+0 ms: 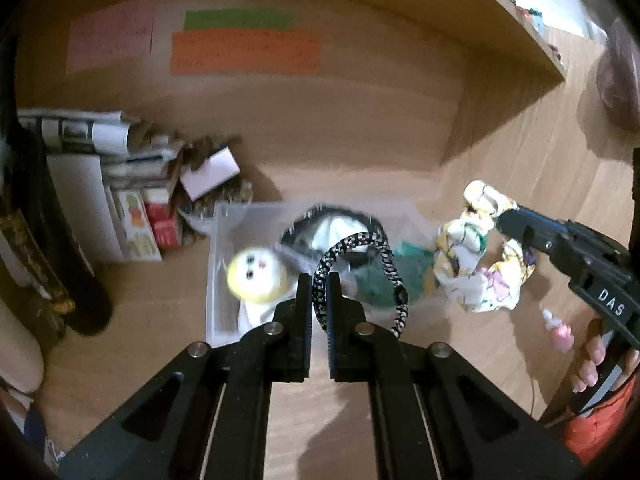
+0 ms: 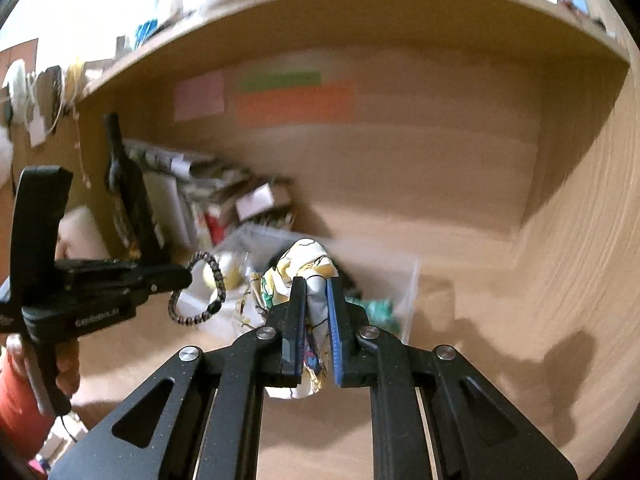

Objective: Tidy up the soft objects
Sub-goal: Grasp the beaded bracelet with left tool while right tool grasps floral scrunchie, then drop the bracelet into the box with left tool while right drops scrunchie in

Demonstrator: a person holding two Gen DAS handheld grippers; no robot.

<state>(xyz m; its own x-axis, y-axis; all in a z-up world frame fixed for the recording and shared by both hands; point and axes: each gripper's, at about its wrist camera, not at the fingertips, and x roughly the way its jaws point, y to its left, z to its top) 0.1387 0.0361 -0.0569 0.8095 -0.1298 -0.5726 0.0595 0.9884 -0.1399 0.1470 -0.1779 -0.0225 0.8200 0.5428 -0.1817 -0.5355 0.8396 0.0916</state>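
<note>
Now both grippers hang over the clear bin [image 1: 214, 280]. Left gripper [image 1: 319, 280] pinches the braided bracelet [image 1: 360, 248]; right gripper [image 2: 316, 288], at the bin's right edge, clamps the floral scrunchie [image 2: 308, 268].

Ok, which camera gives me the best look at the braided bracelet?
The left wrist view: the braided bracelet loops up large and sharp, pinched in the left gripper. The right wrist view shows it smaller at the left, hanging from that gripper's tip, slightly blurred.

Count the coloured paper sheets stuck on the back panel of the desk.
3. A pink sheet sits at the left, a green strip to its right, and a larger orange sheet just below the green one. None seems hidden, though the writing is blurred.
</note>
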